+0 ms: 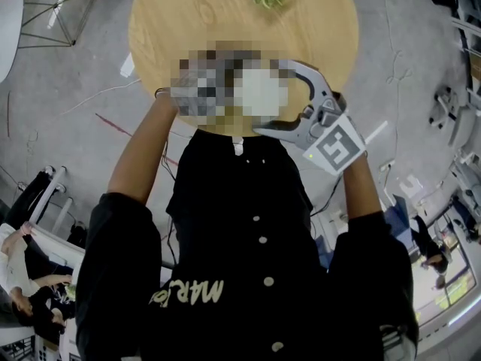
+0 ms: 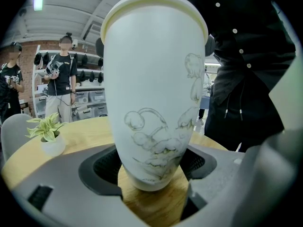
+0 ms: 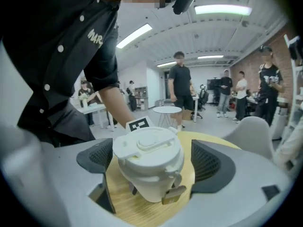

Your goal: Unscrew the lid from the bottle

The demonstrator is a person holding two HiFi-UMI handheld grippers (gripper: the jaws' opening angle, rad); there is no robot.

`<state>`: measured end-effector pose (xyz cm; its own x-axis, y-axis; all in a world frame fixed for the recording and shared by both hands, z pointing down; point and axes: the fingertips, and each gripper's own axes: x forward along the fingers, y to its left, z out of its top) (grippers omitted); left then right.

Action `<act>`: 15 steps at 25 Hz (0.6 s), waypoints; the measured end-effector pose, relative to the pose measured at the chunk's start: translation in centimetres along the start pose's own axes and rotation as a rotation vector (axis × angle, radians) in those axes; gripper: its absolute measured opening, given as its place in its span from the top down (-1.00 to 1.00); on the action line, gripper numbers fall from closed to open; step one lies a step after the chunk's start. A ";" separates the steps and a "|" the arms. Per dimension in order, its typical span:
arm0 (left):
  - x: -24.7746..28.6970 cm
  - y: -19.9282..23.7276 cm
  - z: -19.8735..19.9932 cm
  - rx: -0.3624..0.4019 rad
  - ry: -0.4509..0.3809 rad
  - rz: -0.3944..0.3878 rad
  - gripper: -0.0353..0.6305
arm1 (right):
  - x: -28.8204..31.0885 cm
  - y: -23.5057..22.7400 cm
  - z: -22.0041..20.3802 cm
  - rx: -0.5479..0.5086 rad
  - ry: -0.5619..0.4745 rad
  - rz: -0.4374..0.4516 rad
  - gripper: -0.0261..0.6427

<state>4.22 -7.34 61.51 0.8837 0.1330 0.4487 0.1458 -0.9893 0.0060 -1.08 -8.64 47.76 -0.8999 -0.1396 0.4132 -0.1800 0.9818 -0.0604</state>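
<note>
Left gripper (image 2: pixel 154 167) is down low on the white tapered bottle with the faint line drawing (image 2: pixel 154 89). The narrow foot of the bottle sits right between its jaws, and the dark ribbed pads (image 2: pixel 102 167) meet it on both sides. That reads as a clamp on the bottle, most likely to keep the body from turning while the top gets worked.

The bottle stands upright, and the round pale wooden table (image 2: pixel 85 136) shows beneath and beyond the jaws.

Over to the right gripper (image 3: pixel 151 162), which is up at the top end. The white plastic lid with the raised flip tab (image 3: pixel 148 148) is centred between its jaws. The jaws stand wide apart, with a clear gap to the pad (image 3: pixel 208 162) on one side and the other pad close but not pressing. So nothing is gripped here yet.

The gripper brackets the lid and looks lined up to close on it for the twist. The lid looks fully seated, so the unscrewing seems not yet begun.
</note>
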 end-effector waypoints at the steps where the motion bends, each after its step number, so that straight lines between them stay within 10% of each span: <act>1: 0.0 0.0 0.0 -0.001 0.000 0.001 -0.19 | 0.2 -0.1 0.0 0.007 0.000 -0.073 -0.60; 8: -0.1 0.1 0.2 -0.001 -0.001 0.000 -0.19 | 1.6 -1.3 0.1 0.044 -0.021 -0.358 -0.50; 15: 0.2 0.1 0.0 -0.010 -0.008 0.003 -0.19 | 1.7 0.0 0.1 -0.093 -0.024 0.012 -0.48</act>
<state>4.39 -7.41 61.57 0.8877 0.1307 0.4415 0.1392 -0.9902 0.0134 -2.64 -8.87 48.34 -0.9113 -0.1300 0.3906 -0.1329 0.9909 0.0197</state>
